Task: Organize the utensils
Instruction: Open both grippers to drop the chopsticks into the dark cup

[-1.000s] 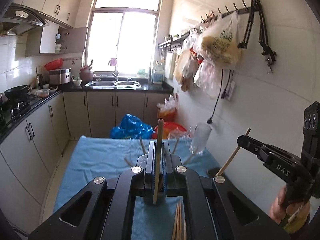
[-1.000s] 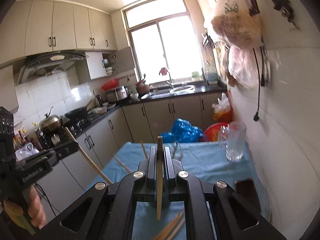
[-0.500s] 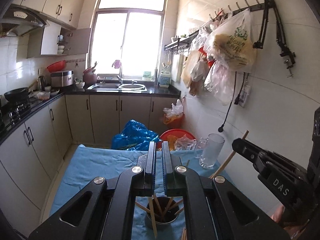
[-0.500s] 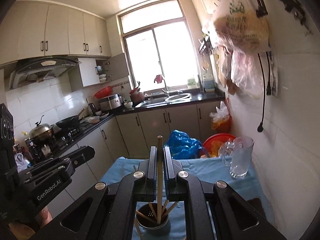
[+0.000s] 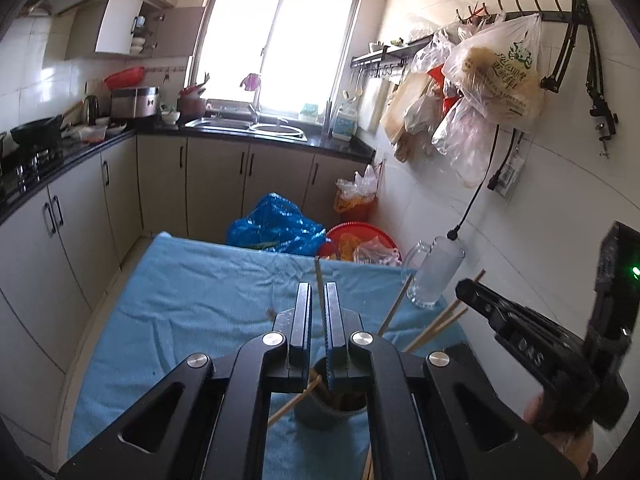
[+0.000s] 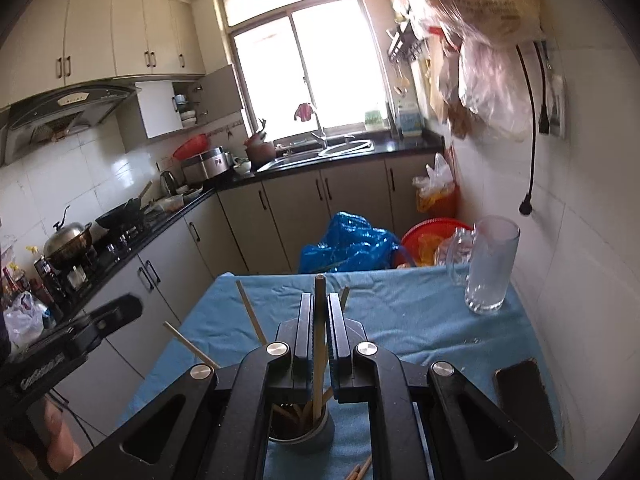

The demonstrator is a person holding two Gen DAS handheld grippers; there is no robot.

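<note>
A round utensil cup (image 5: 338, 408) stands on the blue tablecloth (image 5: 192, 292), holding several wooden chopsticks (image 5: 434, 326) that lean out of it. My left gripper (image 5: 319, 292) hovers right above the cup with its jaws slightly apart and nothing gripped; one chopstick stands loose in the gap. My right gripper (image 6: 319, 300) is shut on a wooden chopstick (image 6: 319, 344) held upright, its lower end inside the cup (image 6: 298, 426). The right gripper also shows at the right of the left wrist view (image 5: 464, 286).
A glass mug (image 6: 490, 266) stands at the cloth's far right by the wall. A dark phone (image 6: 522, 392) lies at the near right. Loose chopsticks (image 6: 360, 470) lie in front of the cup. Blue bag (image 6: 348, 246) and red basin (image 6: 432, 234) sit beyond the table.
My left gripper let go of its chopstick into the cup and its jaws parted. My right gripper moved over the cup and lowered its chopstick into it.
</note>
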